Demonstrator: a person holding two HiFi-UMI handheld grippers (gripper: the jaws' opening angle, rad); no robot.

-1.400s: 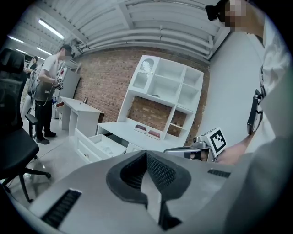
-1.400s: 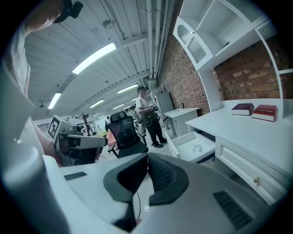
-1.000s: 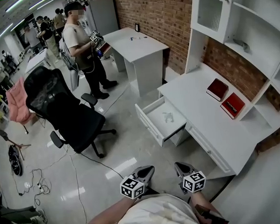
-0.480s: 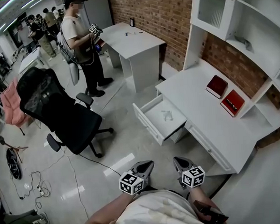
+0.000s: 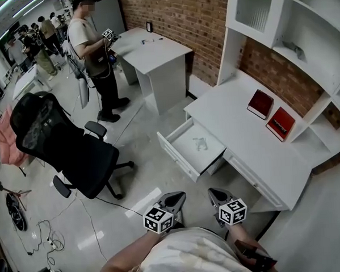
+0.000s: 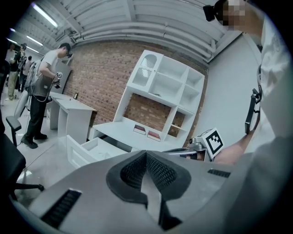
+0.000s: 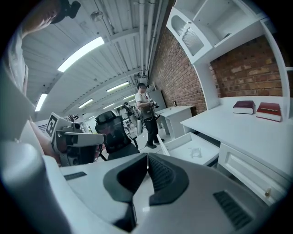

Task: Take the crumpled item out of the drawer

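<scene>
View swings slightly; left gripper [image 5: 175, 198], right gripper [image 5: 215, 194] still low by body, fingers [image 6: 132, 172] pressed together, empty. Crumpled item [image 5: 200, 143] untouched in open drawer [image 5: 172, 155], reach not begun.

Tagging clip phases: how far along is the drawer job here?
Done: the drawer stands open. In hand: nothing; left gripper and right gripper are shut, empty, held well short of the desk. Left: reach in, grip the crumpled item lying in the drawer, lift it out.
</scene>
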